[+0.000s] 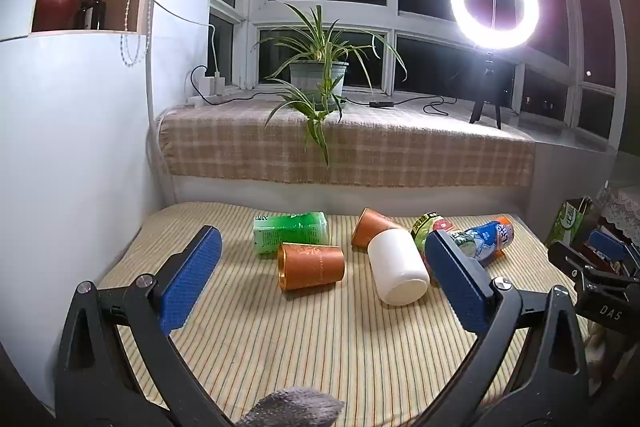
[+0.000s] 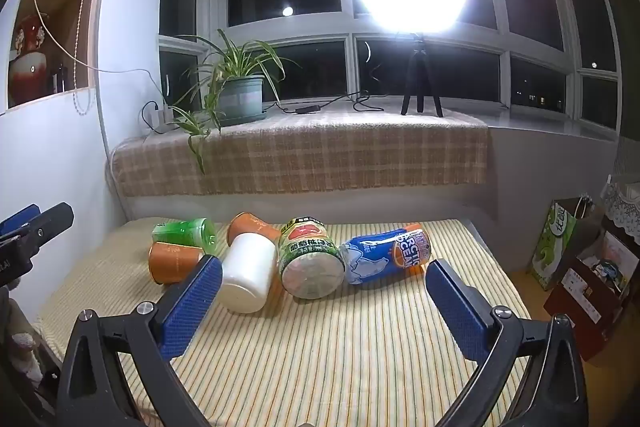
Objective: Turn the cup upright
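Several containers lie on their sides on a striped mat [image 1: 320, 347]. A white cup [image 1: 398, 267] lies beside an orange cup [image 1: 312, 265], with a second orange cup [image 1: 370, 227] behind. In the right wrist view the white cup [image 2: 248, 267] and the near orange cup [image 2: 172, 261] lie at left. My left gripper [image 1: 326, 275] is open, hovering short of the cups, empty. My right gripper [image 2: 324, 301] is open and empty, in front of a green-labelled can [image 2: 310, 263]. The right gripper also shows at the edge of the left wrist view [image 1: 592, 263].
A green bottle [image 1: 290, 233] and a blue drink can [image 2: 388, 257] also lie on the mat. Behind is a ledge with a checked cloth [image 1: 360, 151], a potted plant [image 1: 320, 75] and a ring light [image 1: 495, 5]. A white wall [image 1: 60, 147] stands left; boxes [image 2: 592, 279] stand right.
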`<act>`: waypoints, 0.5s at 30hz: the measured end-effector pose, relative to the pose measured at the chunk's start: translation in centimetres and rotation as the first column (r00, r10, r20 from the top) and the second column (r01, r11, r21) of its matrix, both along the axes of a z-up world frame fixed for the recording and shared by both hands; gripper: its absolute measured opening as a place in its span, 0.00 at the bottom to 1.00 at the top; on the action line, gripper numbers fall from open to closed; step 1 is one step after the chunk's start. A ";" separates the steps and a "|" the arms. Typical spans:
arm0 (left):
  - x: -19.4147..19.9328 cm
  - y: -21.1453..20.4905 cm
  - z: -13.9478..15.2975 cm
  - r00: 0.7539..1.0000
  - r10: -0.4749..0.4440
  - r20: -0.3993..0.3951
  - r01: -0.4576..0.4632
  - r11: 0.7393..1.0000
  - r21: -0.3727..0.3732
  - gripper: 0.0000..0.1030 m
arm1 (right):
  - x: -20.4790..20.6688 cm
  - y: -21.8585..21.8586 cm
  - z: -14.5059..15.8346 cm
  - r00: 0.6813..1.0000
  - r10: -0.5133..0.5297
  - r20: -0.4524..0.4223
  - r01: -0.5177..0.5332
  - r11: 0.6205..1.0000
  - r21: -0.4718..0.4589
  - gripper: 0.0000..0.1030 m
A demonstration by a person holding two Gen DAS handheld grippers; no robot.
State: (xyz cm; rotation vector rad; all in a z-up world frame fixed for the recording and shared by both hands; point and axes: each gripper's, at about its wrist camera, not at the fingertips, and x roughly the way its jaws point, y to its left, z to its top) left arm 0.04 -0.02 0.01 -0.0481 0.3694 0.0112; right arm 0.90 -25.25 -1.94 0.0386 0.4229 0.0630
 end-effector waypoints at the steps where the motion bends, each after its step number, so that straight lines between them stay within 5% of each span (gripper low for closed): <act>1: 0.0 0.0 0.0 1.000 0.000 0.004 0.000 1.000 -0.001 1.00 | 0.0 0.0 0.0 1.000 0.000 0.001 0.000 1.000 0.002 1.00; 15: -0.3 0.2 -0.1 1.000 0.007 0.015 -0.007 1.000 -0.004 1.00 | 0.0 0.3 0.0 1.000 0.003 0.001 -0.003 1.000 0.002 1.00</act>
